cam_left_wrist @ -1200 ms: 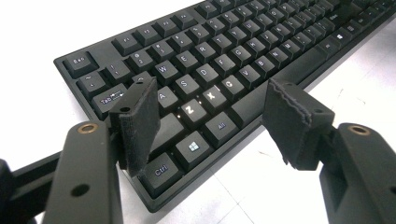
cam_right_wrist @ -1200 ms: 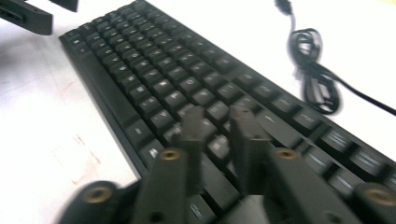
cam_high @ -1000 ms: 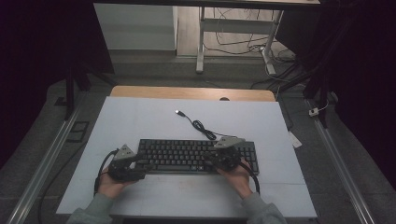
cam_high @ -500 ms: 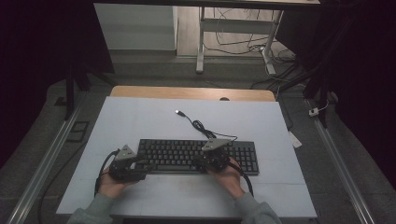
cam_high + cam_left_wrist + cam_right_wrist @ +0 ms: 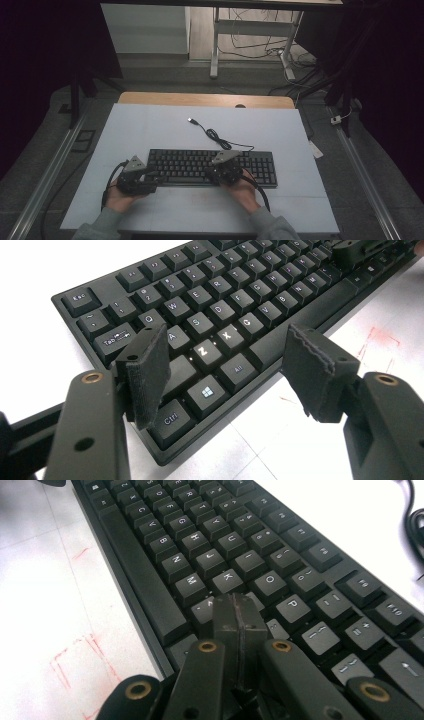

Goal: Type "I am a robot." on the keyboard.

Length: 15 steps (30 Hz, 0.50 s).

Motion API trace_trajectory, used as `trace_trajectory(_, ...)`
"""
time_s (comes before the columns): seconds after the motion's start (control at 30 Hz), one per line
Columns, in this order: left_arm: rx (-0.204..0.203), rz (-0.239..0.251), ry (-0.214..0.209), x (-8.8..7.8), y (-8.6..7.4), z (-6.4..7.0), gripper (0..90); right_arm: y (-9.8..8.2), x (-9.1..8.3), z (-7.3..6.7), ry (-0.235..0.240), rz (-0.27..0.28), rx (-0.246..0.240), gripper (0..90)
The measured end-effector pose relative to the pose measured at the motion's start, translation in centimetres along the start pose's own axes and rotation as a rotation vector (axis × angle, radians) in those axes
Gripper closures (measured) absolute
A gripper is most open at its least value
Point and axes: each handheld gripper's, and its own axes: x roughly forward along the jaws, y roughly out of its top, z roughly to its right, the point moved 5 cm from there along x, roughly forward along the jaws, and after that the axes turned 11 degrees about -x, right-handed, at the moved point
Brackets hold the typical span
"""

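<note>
Right gripper view: gripper [image 5: 237, 611] closed, tips over keyboard [image 5: 220, 545] keys.

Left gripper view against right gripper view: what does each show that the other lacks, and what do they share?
Left gripper view: open left gripper over the Ctrl key and lit Z key. Right gripper view: shut right gripper near the K key, cable beyond. Shared: the black keyboard, white table, red marks.
</note>
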Motion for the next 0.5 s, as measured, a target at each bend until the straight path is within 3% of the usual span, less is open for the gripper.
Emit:
trace_trajectory(0.23,-0.002,0.005,0.000,-0.1,0.0,-0.1,35.2,0.0,-2.1,1.1,-0.034,0.087,0.038,89.1)
trace_trajectory(0.37,-0.003,0.007,0.002,-0.2,0.0,-0.1,35.1,-0.9,-3.0,1.9,-0.092,0.078,0.059,67.5)
trace_trajectory(0.5,-0.002,0.007,0.002,-0.2,0.0,-0.2,34.9,-1.9,-3.9,2.3,-0.124,0.073,0.069,55.7)
